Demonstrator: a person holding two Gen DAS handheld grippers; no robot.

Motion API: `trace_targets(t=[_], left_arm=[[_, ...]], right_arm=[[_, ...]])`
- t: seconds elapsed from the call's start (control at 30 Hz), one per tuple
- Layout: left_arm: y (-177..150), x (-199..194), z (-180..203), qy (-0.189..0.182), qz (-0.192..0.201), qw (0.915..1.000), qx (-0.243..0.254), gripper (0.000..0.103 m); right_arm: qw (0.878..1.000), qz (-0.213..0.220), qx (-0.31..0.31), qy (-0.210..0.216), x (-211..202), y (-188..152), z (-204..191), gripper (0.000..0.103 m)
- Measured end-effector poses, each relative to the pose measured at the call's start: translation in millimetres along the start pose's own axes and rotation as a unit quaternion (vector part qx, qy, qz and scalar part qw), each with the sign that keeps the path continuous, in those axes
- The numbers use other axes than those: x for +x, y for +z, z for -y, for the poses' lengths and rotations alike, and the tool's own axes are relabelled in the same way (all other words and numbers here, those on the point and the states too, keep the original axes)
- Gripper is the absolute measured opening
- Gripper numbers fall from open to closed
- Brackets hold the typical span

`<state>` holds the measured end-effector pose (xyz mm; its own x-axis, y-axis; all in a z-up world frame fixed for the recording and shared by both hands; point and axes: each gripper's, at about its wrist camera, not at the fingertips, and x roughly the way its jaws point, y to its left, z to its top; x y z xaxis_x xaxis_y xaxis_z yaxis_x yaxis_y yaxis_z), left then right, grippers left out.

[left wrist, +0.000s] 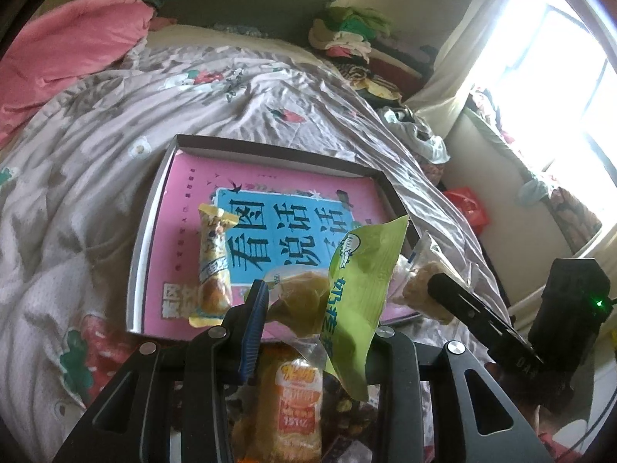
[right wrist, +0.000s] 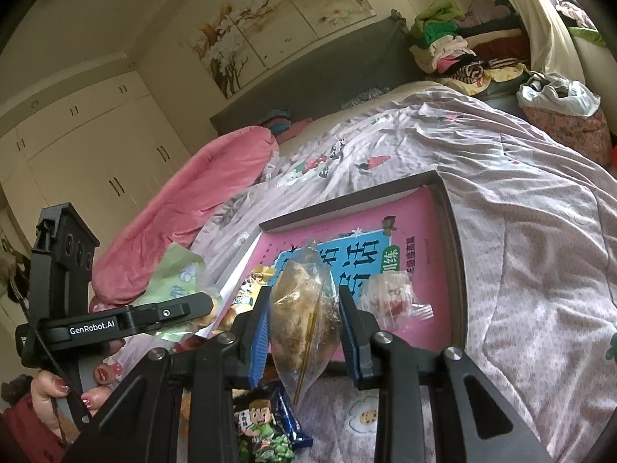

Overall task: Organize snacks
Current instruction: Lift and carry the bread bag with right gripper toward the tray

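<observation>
A shallow dark box [left wrist: 154, 208] with a pink book inside lies on the bed; it also shows in the right wrist view [right wrist: 451, 208]. My left gripper [left wrist: 320, 308] is shut on a green snack packet [left wrist: 358, 297], held over the box's near edge. My right gripper [right wrist: 304, 320] is shut on a clear bag of brown pastry [right wrist: 300, 308], also above the box's near edge. A yellow-orange sausage packet [left wrist: 212, 266] and a clear-wrapped bun [left wrist: 297, 297] lie in the box. A small clear red-and-white packet [right wrist: 389, 297] lies there too.
More snacks lie on the quilt in front of the box: an orange packet [left wrist: 293, 401], a green cartoon packet [right wrist: 262, 428] and a blue one [right wrist: 289, 416]. A pink duvet [right wrist: 200, 212] is at the bed's far side. Folded clothes [right wrist: 455, 46] are piled by the window.
</observation>
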<state>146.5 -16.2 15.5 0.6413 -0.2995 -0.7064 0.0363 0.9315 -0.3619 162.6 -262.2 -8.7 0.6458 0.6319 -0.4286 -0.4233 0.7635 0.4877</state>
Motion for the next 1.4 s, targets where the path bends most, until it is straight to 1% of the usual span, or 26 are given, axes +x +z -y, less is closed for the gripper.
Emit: trace_targets(t=[0.4,0.87,1.1,1.4], left_arm=[[10.0,14.6,3.5,0.016,-0.008,0.9998,-0.002,0.037],[16.4,32.3,19.1,0.037,-0.023,0.9990,0.015,0.037],[13.4,39.4,20.8,0.043,-0.033,0.9984,0.014,0.037],[15.1,36.9,21.9,0.048,-0.029,0.9983,0.015,0.037]], right_arm=[[1.000,-0.008,-0.005,-0.002,17.9,6.9,1.7,0.033],[0.999,-0.032,0.007,0.007,30.9,3.4,9.4,0.033],[0.999,-0.038,0.000,-0.002,34.5,-0.5,9.9,0.033],[0.999,-0.035,-0.005,-0.013,35.0,0.0,12.7,0.033]])
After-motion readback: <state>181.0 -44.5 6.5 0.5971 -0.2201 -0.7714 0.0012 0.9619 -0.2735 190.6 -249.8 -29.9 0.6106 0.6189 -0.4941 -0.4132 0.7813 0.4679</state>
